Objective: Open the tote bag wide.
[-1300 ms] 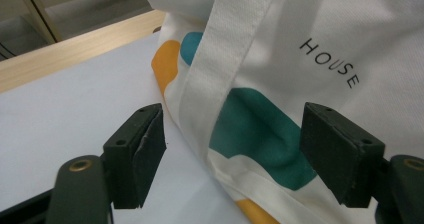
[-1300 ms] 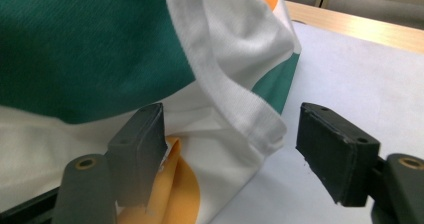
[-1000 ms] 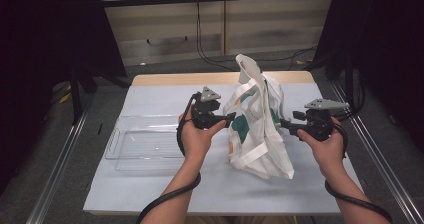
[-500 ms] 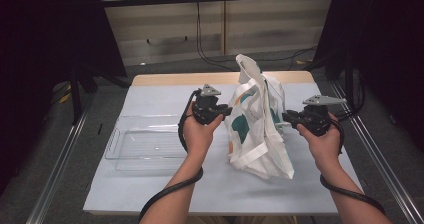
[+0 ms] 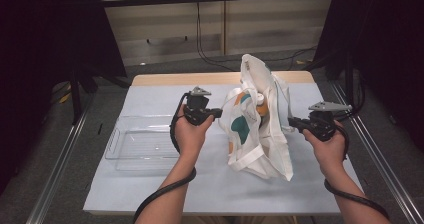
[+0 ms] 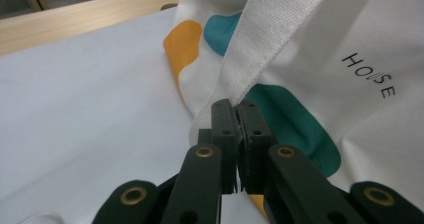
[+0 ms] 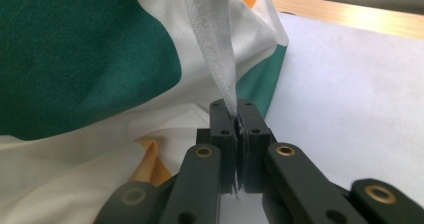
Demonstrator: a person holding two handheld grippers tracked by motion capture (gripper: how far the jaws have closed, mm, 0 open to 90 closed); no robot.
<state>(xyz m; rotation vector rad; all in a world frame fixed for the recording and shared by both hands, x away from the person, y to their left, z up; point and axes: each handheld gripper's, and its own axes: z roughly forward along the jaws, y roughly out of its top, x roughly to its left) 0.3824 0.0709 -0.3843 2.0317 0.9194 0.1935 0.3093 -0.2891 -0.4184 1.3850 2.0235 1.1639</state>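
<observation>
The left gripper (image 6: pixel 235 109) has just closed, its jaws pinching a white webbing strap (image 6: pixel 265 39) of the tote bag (image 5: pixel 257 129). The right gripper (image 7: pixel 235 109) has also just closed, its jaws pinching the bag's other strap (image 7: pixel 212 39). The bag lies slumped at the middle of the white table cover (image 5: pixel 150 189), between the two hands, white with teal and orange blotches. Black letters on its side read "HOUSE" (image 6: pixel 370 76). A clear plastic tray (image 5: pixel 137 144) sits just left of the left hand (image 5: pixel 190 134), apart from the bag. Black cables run along the floor beyond the table's wooden far edge (image 5: pixel 165 79).
</observation>
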